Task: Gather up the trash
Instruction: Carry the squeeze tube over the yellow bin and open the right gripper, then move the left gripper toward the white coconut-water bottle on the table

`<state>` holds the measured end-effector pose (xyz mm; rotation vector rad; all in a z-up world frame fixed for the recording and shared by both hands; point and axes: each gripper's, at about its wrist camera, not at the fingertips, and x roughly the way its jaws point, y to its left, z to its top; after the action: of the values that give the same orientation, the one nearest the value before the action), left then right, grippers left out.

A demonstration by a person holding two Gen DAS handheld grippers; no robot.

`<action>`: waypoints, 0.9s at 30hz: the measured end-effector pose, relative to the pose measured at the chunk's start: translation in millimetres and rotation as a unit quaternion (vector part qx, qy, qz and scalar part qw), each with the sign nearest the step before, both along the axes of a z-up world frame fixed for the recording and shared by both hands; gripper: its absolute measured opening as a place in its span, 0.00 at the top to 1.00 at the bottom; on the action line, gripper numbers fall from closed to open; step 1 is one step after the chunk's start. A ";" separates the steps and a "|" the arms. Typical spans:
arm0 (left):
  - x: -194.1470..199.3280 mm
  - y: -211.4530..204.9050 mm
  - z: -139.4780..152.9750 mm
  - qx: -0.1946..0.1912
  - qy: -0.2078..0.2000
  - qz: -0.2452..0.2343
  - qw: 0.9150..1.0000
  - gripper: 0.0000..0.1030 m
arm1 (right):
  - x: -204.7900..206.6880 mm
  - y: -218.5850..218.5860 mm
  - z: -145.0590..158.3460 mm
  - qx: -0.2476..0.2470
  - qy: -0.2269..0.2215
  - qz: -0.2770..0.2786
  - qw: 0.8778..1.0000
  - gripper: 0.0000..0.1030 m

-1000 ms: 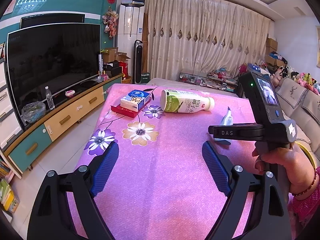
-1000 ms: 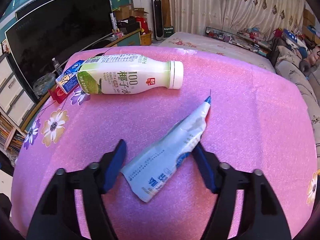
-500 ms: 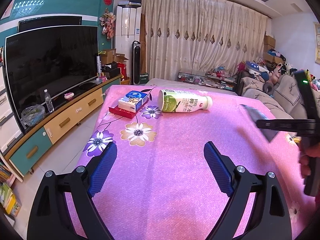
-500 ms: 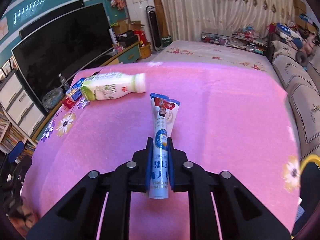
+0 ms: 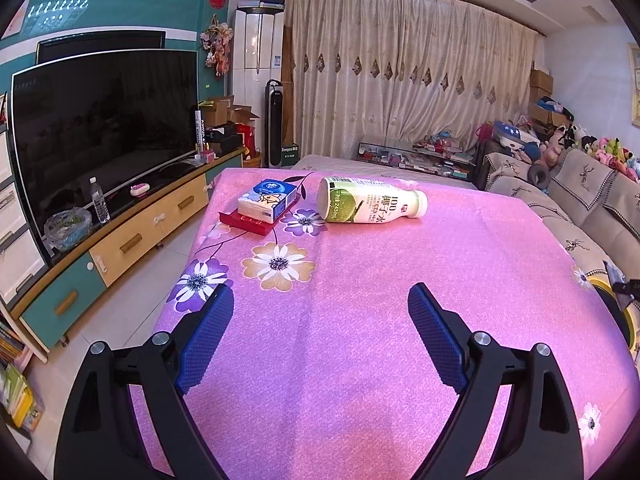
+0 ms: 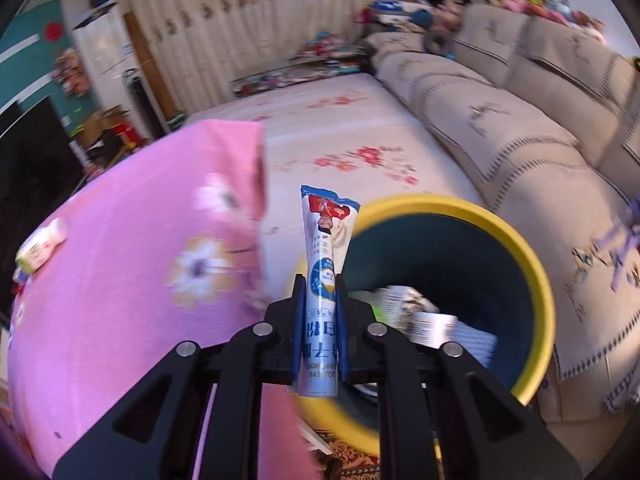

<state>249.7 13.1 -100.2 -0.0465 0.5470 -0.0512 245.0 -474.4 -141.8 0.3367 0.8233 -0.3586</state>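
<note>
My right gripper is shut on a flattened white-and-blue snack wrapper, which stands up between its pads. It hovers at the table's right edge, beside the rim of a yellow bin with a dark inside and some trash at the bottom. My left gripper stands open above the pink flowered tablecloth, nothing between its fingers. Farther off on the cloth lies a green-and-white drink bottle on its side. A sliver of the right gripper and the yellow bin shows at the left wrist view's right edge.
A tissue pack rests on a red box at the table's far left. A TV on a low cabinet runs along the left. A beige sofa stands right behind the bin.
The right gripper closed on the wrapper, lifted it off the cloth and swung it rightward off the table to the yellow bin. The left gripper stayed put.
</note>
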 end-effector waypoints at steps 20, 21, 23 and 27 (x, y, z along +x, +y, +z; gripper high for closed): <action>3.8 -0.5 -3.6 -0.001 0.010 -0.002 1.000 0.15 | -35.5 27.3 26.2 -0.029 -0.116 -0.026 0.992 0.38; 4.4 -1.7 -4.0 0.001 0.013 -0.004 1.000 0.15 | -36.7 42.2 30.6 -0.036 -0.135 -0.010 0.990 0.38; 6.6 -6.7 -5.9 0.007 0.023 -0.017 1.000 0.15 | -36.1 64.6 35.0 -0.047 -0.156 0.016 0.986 0.38; 15.9 -20.5 1.0 0.024 0.037 -0.050 0.998 0.15 | -32.4 90.6 35.2 -0.059 -0.181 0.047 0.981 0.38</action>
<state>265.6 -7.4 -99.2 0.0251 0.6251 -0.1349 212.6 -383.7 -106.7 0.2420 0.4559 -0.2464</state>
